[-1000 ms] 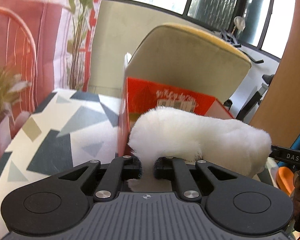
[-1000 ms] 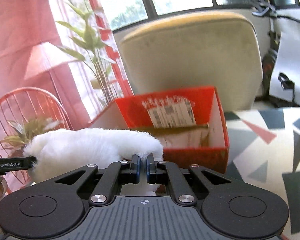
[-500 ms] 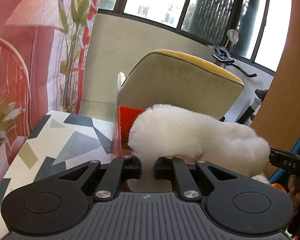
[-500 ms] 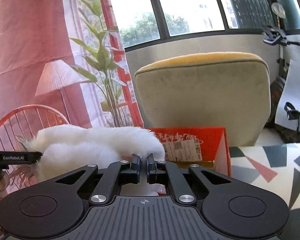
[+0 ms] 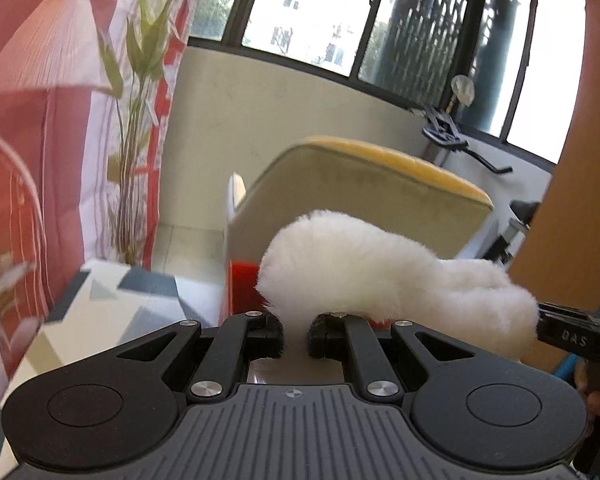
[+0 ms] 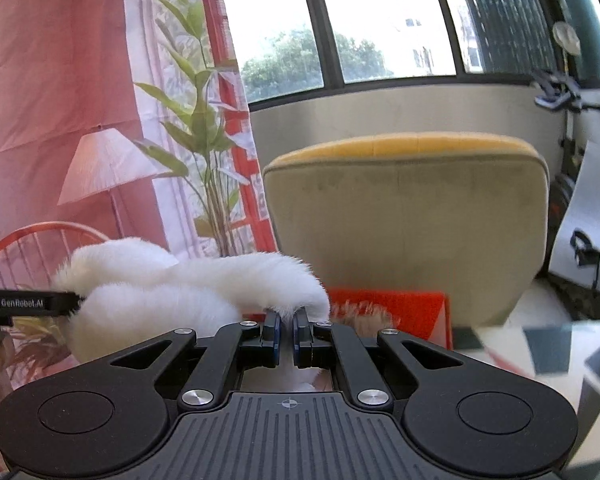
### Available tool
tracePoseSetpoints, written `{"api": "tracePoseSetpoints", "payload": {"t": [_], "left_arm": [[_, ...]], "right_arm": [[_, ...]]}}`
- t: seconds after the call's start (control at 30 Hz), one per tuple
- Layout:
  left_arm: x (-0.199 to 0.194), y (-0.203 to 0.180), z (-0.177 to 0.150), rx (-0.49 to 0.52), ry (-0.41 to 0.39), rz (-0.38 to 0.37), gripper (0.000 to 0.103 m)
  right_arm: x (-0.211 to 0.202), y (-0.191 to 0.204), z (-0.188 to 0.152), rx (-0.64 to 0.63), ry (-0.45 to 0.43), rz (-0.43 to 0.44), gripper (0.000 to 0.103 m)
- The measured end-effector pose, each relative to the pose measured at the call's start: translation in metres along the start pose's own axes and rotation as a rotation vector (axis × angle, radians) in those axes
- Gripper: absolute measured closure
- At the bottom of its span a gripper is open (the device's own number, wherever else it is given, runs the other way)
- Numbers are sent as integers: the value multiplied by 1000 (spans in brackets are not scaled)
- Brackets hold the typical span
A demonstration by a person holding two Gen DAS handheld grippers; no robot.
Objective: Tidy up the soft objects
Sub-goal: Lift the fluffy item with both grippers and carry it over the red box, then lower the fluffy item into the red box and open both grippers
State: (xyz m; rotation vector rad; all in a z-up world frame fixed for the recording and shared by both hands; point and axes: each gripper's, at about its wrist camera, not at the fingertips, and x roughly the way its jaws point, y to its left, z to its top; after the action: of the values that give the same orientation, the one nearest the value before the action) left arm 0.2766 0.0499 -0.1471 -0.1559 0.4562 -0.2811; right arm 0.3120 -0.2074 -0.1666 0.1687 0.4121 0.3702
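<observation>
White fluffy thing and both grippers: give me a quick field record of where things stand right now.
held item: white fluffy piece, stretched between both grippers
left gripper: jaws clamped on one end of it
right gripper: jaws clamped on the other end
item position: in the air, in front of the red box
red box: on the patterned table, mostly hidden behind the fluff
background: beige chair behind the box

The fluffy plush (image 5: 380, 272) is plain white, the box (image 6: 392, 308) behind it bright red. The counter (image 5: 140, 304) carries grey and beige triangles on white; the chair (image 6: 408, 236) is olive with a yellow top.
</observation>
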Motion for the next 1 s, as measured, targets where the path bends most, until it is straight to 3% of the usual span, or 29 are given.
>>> {"api": "tracePoseSetpoints", "payload": {"t": [0.17, 0.33, 0.53, 0.77, 1.0], "left_arm": [[29, -1, 27, -6, -38, 22, 92], [60, 2, 36, -5, 1, 27, 92], [114, 12, 33, 26, 119, 42, 92], [171, 18, 18, 40, 277, 47, 92], [195, 25, 3, 47, 375, 50, 92]], "right_arm": [[25, -7, 28, -29, -22, -29, 98], [56, -21, 50, -44, 7, -48, 98], [106, -43, 52, -91, 122, -85, 98], [161, -74, 26, -92, 291, -123, 98], [196, -87, 6, -92, 400, -146, 98]]}}
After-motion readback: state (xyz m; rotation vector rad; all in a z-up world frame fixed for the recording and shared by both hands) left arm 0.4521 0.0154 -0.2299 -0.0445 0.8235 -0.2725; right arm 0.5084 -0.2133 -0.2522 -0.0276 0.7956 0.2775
